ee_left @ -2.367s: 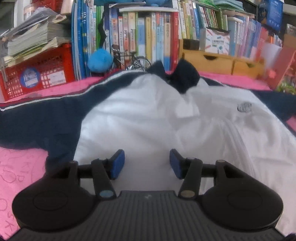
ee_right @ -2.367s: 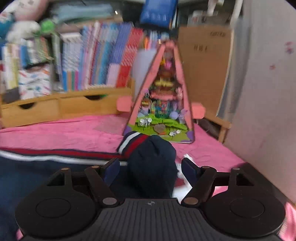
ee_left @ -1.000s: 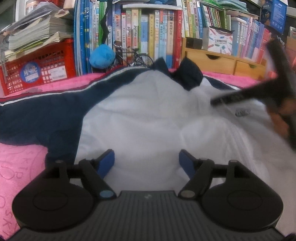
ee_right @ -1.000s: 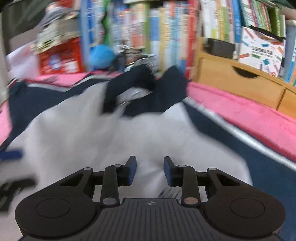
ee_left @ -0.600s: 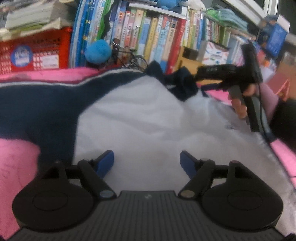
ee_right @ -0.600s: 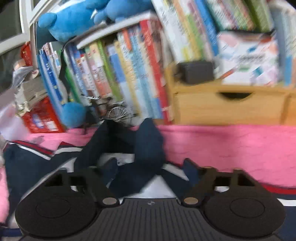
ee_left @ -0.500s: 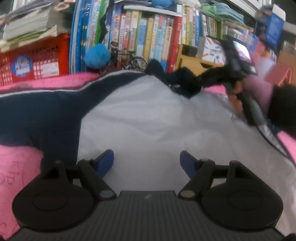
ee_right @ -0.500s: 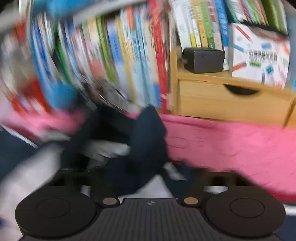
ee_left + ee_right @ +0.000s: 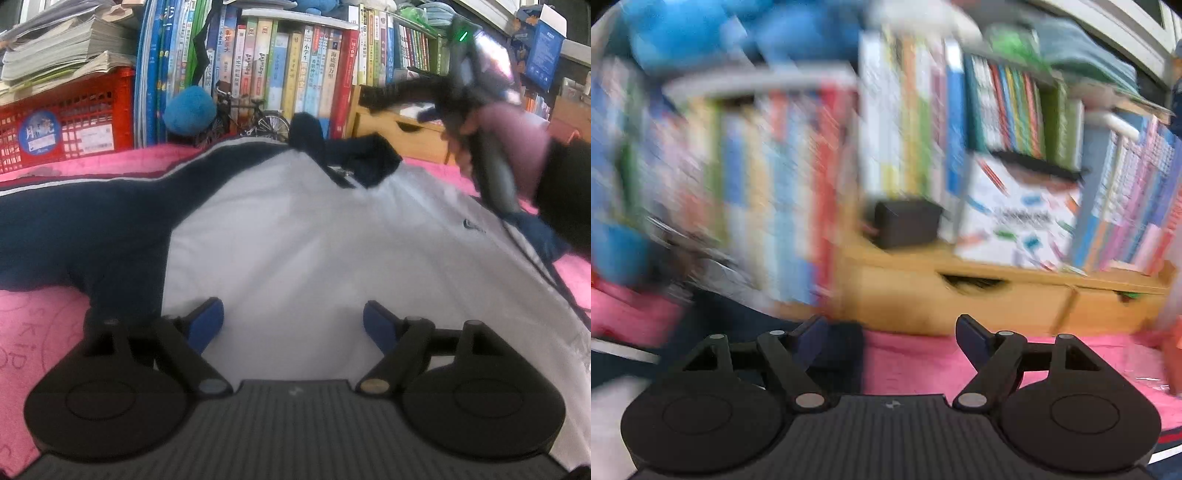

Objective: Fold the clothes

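Observation:
A white jacket (image 9: 314, 240) with navy sleeves (image 9: 74, 221) and a navy collar (image 9: 369, 158) lies spread on the pink cloth (image 9: 37, 332). My left gripper (image 9: 293, 317) hovers over the jacket's lower white part. Its jaws are opening, with only flat fabric under them and nothing pinched. In the left wrist view a hand holds my right gripper (image 9: 391, 99) in the air above and right of the collar. The right wrist view is blurred. There my right gripper (image 9: 892, 332) is opening with nothing between its fingers, and navy cloth (image 9: 842, 354) lies by its left finger.
A packed bookshelf (image 9: 295, 74) runs along the back. On the left are a red crate (image 9: 66, 122), a blue ball (image 9: 190, 110) and a small model bicycle (image 9: 255, 118). Wooden drawers (image 9: 960, 299) with a black box (image 9: 908, 221) on top stand behind the pink cloth's far edge.
My right gripper has let go of the navy collar, opened wide, and risen up and to the right. The collar lies on the jacket. My left gripper stays in place, slightly wider.

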Demonstrator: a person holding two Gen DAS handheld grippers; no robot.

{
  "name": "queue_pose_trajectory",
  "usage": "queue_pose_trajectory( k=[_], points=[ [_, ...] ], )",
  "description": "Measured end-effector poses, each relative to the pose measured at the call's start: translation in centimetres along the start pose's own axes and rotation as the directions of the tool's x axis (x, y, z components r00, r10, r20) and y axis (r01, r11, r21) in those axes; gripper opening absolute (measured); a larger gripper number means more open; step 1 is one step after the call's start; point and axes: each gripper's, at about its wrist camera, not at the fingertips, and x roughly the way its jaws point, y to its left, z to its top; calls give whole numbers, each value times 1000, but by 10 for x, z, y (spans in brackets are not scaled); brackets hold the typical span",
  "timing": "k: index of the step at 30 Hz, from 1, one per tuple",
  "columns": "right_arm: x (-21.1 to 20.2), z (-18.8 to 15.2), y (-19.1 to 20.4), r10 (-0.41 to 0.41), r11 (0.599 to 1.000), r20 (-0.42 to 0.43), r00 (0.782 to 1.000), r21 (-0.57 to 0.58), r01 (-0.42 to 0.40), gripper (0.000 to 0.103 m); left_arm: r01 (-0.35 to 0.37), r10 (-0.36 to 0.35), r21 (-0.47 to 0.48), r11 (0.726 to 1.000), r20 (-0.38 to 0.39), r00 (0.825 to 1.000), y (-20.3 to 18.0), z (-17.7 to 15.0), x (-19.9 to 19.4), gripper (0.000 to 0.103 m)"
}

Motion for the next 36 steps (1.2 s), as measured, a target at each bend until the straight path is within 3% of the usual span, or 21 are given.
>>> queue_pose_trajectory(
  k=[1, 2, 3, 4, 5, 6, 7, 11, 15, 17, 19, 20, 24, 26, 28, 31, 36],
  points=[
    [-7, 1, 7, 94, 995, -28, 995, 35, -93, 85, 2, -2, 0, 1000, 0, 1000, 0, 1, 0, 85],
    [-8, 1, 15, 204, 978, -88, 975, 68, -198, 77, 4, -4, -1, 1000, 0, 1000, 0, 1, 0, 85],
    [-4, -4, 29, 276, 961, -160, 948, 75, -267, 64, 5, -5, -2, 1000, 0, 1000, -1, 1, -1, 85],
    [0, -11, 45, 326, 945, -235, 916, 72, -318, 23, 7, -7, -4, 1000, 1, 1000, 0, 1, -1, 85],
    [5, -17, 61, 372, 927, -307, 876, 73, -368, 7, 10, -10, -7, 1000, 2, 1000, 1, 1, -1, 85],
    [11, -25, 77, 388, 916, -357, 850, 51, -397, 8, 12, -12, -9, 1000, 3, 1000, 1, 1, -1, 85],
    [17, -30, 90, 373, 918, -370, 851, 15, -397, 8, 13, -13, -10, 1000, 3, 1000, 1, 0, -1, 85],
    [48, -35, 125, 294, 934, -340, 893, -96, -344, 0, 14, -14, -7, 1000, 3, 1000, 1, -1, -1, 86],
    [82, -16, 128, 292, 951, -254, 922, -29, -309, 2, 17, -17, -8, 1000, 4, 1000, 1, -1, -1, 86],
    [78, -8, 123, 302, 953, -205, 931, 28, -303, 14, 20, -20, -10, 1000, 4, 1000, 2, -2, -1, 87],
    [56, -3, 111, 401, 916, -145, 905, 70, -394, 27, 18, -18, -7, 1000, 3, 1000, 1, -2, -1, 87],
    [45, -1, 107, 426, 905, -134, 895, 72, -420, 28, 18, -18, -6, 1000, 3, 1000, 1, -2, -1, 87],
    [3, -18, 87, 478, 863, -219, 851, -65, -501, 28, 19, -19, -7, 1000, 4, 1000, 1, -2, -1, 87],
    [-14, -35, 68, 452, 855, -243, 858, -158, -494, 37, 16, -16, -5, 1000, 3, 1000, 0, -1, 0, 87],
    [-26, -51, 36, 426, 862, -280, 860, -162, -480, 38, 13, -13, -1, 1000, 2, 1000, -1, -1, 0, 87],
    [-21, -69, 10, 314, 904, -308, 898, -193, -382, 36, 4, -4, 9, 1000, -2, 1000, -4, -1, 2, 87],
    [22, -64, -18, 179, 964, -200, 963, -159, -212, 41, -25, 25, 38, 999, -11, 1000, -9, 1, 5, 87]
  ],
)
